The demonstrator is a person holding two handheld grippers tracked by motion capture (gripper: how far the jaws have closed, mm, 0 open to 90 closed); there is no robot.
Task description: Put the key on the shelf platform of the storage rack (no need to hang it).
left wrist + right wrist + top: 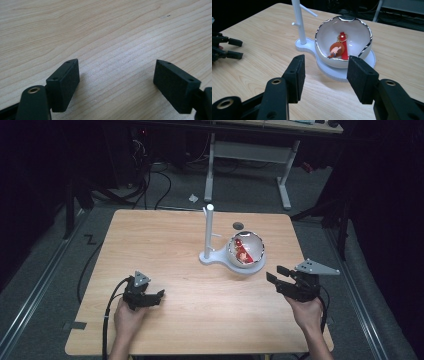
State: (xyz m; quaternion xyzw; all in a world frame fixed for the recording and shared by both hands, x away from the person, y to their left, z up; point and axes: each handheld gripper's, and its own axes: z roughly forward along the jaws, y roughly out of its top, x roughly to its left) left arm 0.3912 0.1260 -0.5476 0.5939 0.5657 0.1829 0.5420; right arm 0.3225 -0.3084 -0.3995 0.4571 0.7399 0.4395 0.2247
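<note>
Item: keychain [337,48], a small brown-and-tan figure on a red strap with a gold-coloured ring. It lies inside the white bowl [323,32], right of centre in the right gripper view; in the high view it reads as a red patch [242,251] and its form is too small there to make out.

Container: white bowl with a wavy silver-edged rim, tilted so that its mouth faces the near edge of the table. It sits on the round end of a white stand base [369,60].

Stand: a white upright post [299,20] with short side pegs rises from the narrow end of the same base, just left of the bowl. In the high view the post [208,232] stands a little right of the frame's centre.

Right gripper [325,75]: foreground of its own view, jaws standing a modest gap apart with nothing between them, pointed at the bowl and near its base without touching. In the high view it [276,273] lies at lower right, held by a hand [306,312], grey plate on top.

Left gripper [116,82]: jaws spread wide over bare wood, nothing between them. In the high view it [159,295] sits at lower left, well apart from the bowl, held by a hand [127,317].

Support: light wooden table [165,245], cable trailing off its lower left edge.
</note>
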